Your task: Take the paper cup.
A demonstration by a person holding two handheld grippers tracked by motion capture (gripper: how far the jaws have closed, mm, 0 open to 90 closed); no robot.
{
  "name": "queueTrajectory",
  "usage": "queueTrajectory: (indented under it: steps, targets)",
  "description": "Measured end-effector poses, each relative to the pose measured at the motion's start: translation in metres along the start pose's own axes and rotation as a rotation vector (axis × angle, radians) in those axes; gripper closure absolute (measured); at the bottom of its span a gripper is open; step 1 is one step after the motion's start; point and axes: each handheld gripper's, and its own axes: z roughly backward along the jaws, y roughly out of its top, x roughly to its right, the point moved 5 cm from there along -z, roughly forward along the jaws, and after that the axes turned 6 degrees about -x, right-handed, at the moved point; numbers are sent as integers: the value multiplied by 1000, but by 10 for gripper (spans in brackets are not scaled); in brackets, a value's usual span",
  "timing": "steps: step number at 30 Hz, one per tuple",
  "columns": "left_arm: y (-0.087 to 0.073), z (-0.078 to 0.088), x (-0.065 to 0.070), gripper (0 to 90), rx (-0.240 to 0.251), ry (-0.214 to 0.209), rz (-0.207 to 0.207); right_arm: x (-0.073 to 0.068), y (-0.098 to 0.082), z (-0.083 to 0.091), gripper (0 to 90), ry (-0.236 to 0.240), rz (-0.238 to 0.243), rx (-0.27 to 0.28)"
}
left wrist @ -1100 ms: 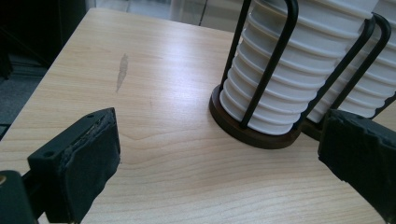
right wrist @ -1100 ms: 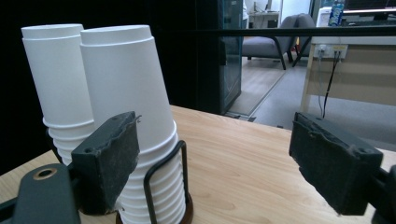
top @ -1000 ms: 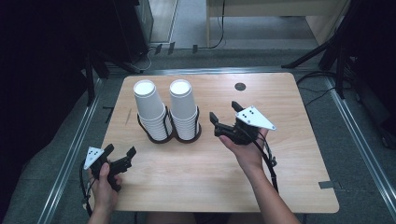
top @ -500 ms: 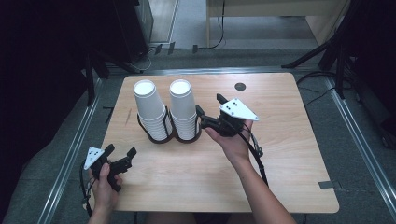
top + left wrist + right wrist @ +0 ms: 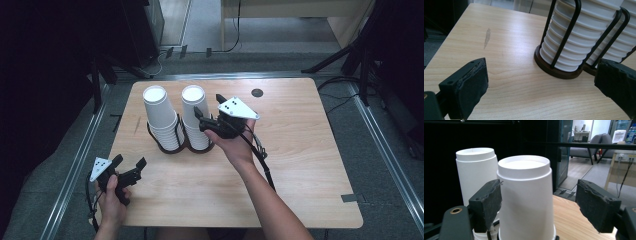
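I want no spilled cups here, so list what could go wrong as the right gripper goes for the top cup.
1. The right gripper has its jaws around the top cup with a gap on one side; an uneven close could tilt it.
2. The cups are nested tightly in the stack, so several might lift together.
3. Pulling sideways could drag the wire holder; the left gripper is away from it.

Table evenly lit from overhead, soft short shadows under cups. Surroundings left and far dark, nearly black. High view sharp, no glare. Left gripper view: near pads slightly soft, wood grain crisp. Right gripper view: bright room far right, bkgd blurred, slight edge stretch.
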Motion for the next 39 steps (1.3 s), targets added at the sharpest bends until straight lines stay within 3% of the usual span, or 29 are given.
queueTrajectory:
  steps: [16, 30, 39]
  targets:
    - [0, -1, 1, 0, 0, -7, 6, -13, 2, -27, 244, 9, -15, -22]
    - [0, -1, 2, 0, -5, -14, 8, -15, -1, -45, 193, -39, -23, -54]
    - [0, 0, 1, 0, -3, -15, 12, -16, -3, -50, 221, -60, -27, -70]
